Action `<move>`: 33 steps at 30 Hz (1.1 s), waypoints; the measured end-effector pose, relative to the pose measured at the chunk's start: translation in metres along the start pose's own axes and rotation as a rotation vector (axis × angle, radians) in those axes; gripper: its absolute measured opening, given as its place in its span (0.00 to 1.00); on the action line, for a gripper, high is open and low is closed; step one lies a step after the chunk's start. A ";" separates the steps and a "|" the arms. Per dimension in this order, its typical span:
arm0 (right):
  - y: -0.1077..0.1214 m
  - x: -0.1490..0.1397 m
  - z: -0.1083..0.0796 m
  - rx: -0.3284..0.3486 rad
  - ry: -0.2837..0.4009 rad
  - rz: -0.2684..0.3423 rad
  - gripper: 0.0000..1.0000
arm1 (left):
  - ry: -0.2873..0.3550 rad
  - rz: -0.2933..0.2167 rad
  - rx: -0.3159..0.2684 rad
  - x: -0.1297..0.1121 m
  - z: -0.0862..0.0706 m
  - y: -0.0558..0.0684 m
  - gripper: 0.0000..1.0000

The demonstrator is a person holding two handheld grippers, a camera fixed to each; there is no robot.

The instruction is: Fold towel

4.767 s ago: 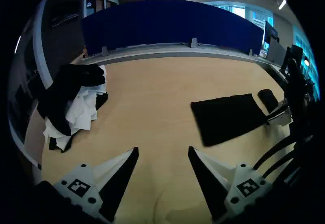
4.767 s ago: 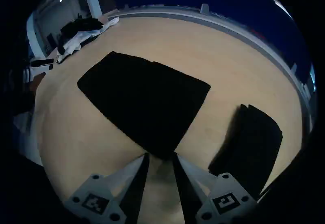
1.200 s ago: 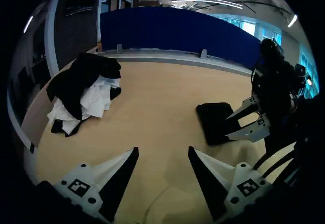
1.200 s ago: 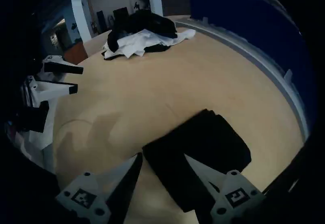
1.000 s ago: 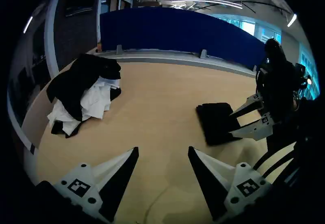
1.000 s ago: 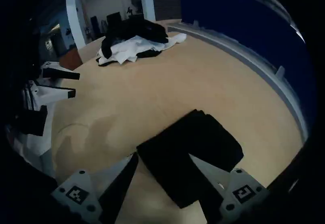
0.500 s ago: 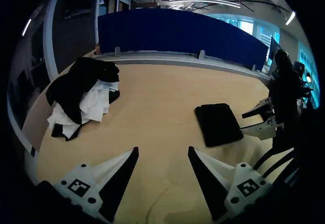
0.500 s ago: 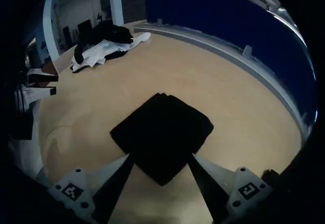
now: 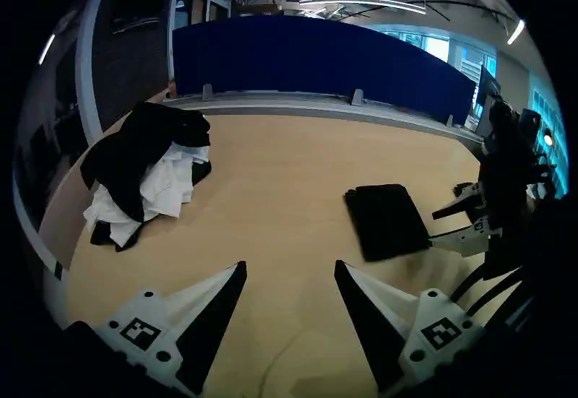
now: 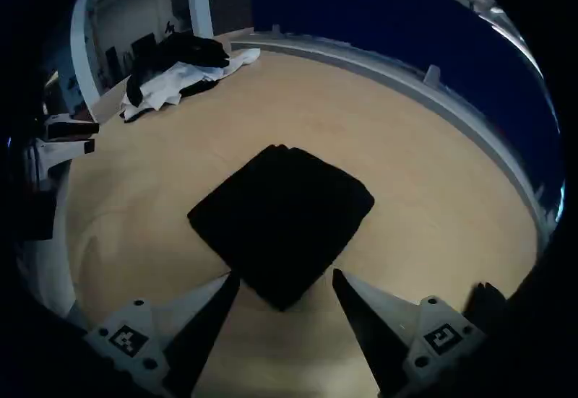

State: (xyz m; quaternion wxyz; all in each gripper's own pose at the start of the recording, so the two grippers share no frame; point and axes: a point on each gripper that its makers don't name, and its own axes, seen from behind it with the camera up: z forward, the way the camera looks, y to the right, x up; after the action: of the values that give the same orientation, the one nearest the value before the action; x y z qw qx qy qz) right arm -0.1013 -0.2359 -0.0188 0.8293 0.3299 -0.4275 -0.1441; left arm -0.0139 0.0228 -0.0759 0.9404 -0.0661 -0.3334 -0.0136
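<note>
The folded black cloth towel [image 10: 282, 217] is lying flat on the pale wooden counter [image 10: 419, 181], its near corner sitting inside the wide-open right claw [image 10: 284, 275], left claw [image 9: 290, 262] gaping over bare wood, so I'm guessing it's about backing off cleanly without snagging that corner.

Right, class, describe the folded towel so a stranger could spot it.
Start at the wooden table before the blue partition. The folded towel lies flat by the right gripper: a neat black square, unlike the rumpled black-and-white heap farther off.
</note>
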 end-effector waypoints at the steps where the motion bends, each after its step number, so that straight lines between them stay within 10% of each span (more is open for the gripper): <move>1: 0.000 -0.003 0.001 0.002 -0.005 0.003 1.00 | 0.000 0.000 0.000 0.000 0.000 0.000 0.90; 13: -0.003 -0.029 0.009 0.019 -0.048 0.026 0.88 | -0.005 0.002 -0.001 -0.004 0.003 0.000 0.90; 27: -0.001 -0.032 0.009 0.026 -0.052 0.041 0.28 | -0.005 0.007 -0.004 -0.001 0.005 0.002 0.90; 33: -0.002 -0.034 0.008 0.027 -0.050 0.047 0.18 | -0.006 0.005 0.000 -0.002 0.005 0.000 0.90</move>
State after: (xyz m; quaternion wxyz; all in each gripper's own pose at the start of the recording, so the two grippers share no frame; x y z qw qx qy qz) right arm -0.1280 -0.2232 -0.0379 0.8169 0.3270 -0.4578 -0.1271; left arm -0.0183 0.0230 -0.0730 0.9394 -0.0667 -0.3362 -0.0108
